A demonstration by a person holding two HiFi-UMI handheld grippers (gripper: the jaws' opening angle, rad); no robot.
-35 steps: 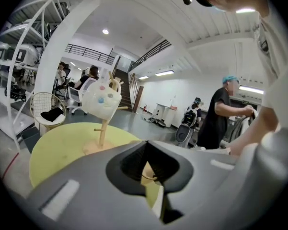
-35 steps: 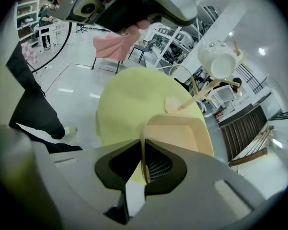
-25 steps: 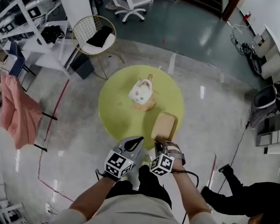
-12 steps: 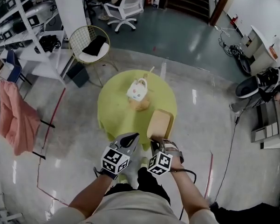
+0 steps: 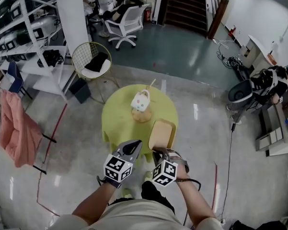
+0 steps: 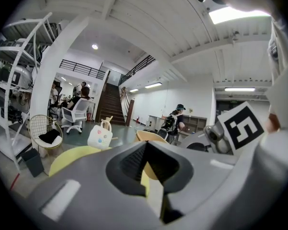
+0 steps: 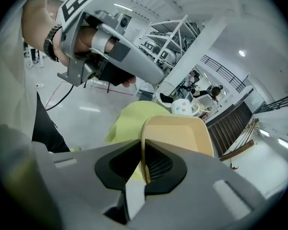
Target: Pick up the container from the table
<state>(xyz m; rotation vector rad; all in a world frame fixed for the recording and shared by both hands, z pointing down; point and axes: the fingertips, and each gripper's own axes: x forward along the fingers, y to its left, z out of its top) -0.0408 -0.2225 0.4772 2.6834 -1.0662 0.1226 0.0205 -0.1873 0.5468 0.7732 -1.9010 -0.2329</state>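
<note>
A shallow beige container hangs over the near edge of the round yellow-green table. My right gripper is shut on its near rim. In the right gripper view the container stands edge-on between the closed jaws of the right gripper. My left gripper is shut with nothing in it, close beside on the left. From the left gripper view, its jaws meet at the left gripper, and the container shows just past them.
A white basket with a handle sits on a wooden mat at the table's far side. Beyond it are a wire chair, a white office chair and shelving. Pink cloth hangs at left. A person is at right.
The view has pulled back, so the table looks smaller and farther. The right gripper has kept its hold on the container, and both grippers stay side by side.
</note>
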